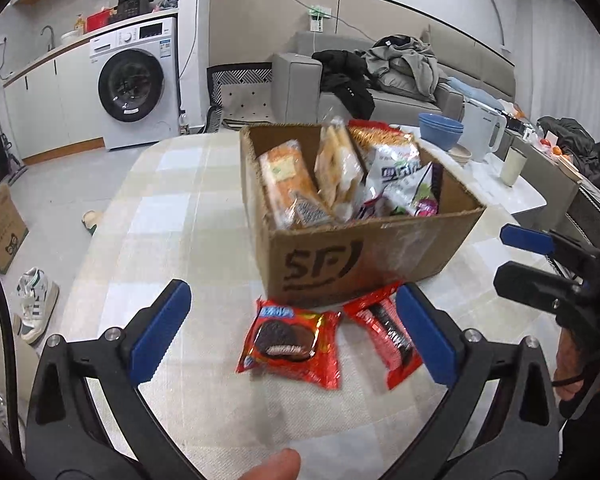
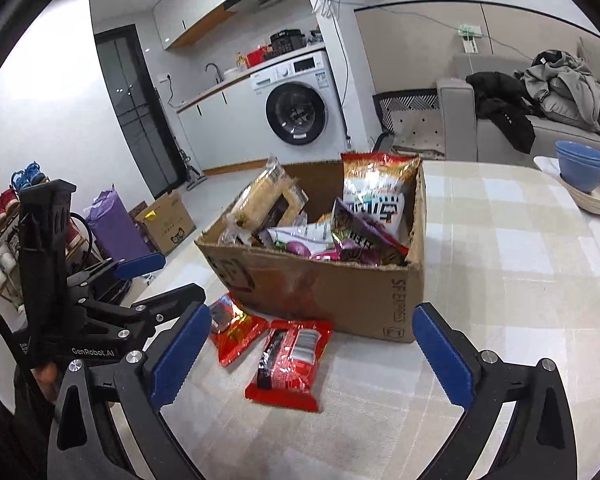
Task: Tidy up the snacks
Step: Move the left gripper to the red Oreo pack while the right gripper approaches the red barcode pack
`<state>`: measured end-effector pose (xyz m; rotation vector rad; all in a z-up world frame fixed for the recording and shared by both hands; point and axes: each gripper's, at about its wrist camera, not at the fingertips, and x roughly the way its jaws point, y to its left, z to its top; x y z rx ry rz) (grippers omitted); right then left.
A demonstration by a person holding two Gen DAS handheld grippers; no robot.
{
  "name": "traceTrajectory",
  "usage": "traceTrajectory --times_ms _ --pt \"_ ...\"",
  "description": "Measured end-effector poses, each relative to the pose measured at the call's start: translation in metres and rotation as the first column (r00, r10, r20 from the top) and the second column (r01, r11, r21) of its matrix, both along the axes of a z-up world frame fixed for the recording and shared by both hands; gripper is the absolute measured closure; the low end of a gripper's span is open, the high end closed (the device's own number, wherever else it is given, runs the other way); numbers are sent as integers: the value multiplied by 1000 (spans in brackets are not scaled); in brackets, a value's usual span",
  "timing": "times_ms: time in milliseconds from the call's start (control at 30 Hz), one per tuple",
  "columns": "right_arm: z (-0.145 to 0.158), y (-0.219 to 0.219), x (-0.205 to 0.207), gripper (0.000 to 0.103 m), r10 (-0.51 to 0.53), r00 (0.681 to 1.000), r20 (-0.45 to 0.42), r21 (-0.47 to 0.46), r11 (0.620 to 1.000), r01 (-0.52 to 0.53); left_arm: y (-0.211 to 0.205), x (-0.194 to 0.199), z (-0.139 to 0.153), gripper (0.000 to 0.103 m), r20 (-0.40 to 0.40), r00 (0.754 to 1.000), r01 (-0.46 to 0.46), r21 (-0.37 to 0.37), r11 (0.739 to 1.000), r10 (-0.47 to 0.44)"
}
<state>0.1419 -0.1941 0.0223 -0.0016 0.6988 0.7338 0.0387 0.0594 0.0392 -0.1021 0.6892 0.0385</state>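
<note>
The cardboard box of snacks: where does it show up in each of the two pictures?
Left wrist view: the cardboard box sits centre, slightly right, beyond two red cookie packets.
Right wrist view: the box is centre, behind the same packets.
Shared landmark: the washing machine behind the box.

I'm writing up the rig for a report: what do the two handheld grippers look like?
Both match. The left gripper and right gripper have black V-shaped arms with silver bolts and triangular cutouts, ending in blue fingers with serrated inner edges. Seen from the right wrist, the left unit has a tall black ribbed handle printed "GenRobot.AI" in white. A thin black cable loops behind it.
</note>
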Motion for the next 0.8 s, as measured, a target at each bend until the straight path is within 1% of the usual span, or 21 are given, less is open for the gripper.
traceTrajectory --times_ms 67,300,433,567,667,800 --pt "-3 1 -1 1 -2 1000 1 -9 1000 2 4 0 -5 1 -9 1000 -11 3 1000 11" --pt "-21 10 7 1 -18 998 -57 -72 997 13 11 8 -30 1 -57 998 -36 14 999 37" --pt "-36 18 10 1 -23 995 -97 -118 993 12 14 15 -42 1 -88 996 -32 20 999 33" --pt "-47 23 15 1 -32 990 -138 -140 990 12 17 22 -52 1 -115 993 -22 23 999 25" --pt "-53 27 18 1 -43 986 -158 -156 988 18 18 28 -60 1 -148 989 -12 40 999 18" --pt "-63 35 20 1 -50 980 -193 -179 984 15 22 32 -67 1 -180 984 -5 13 1000 7"
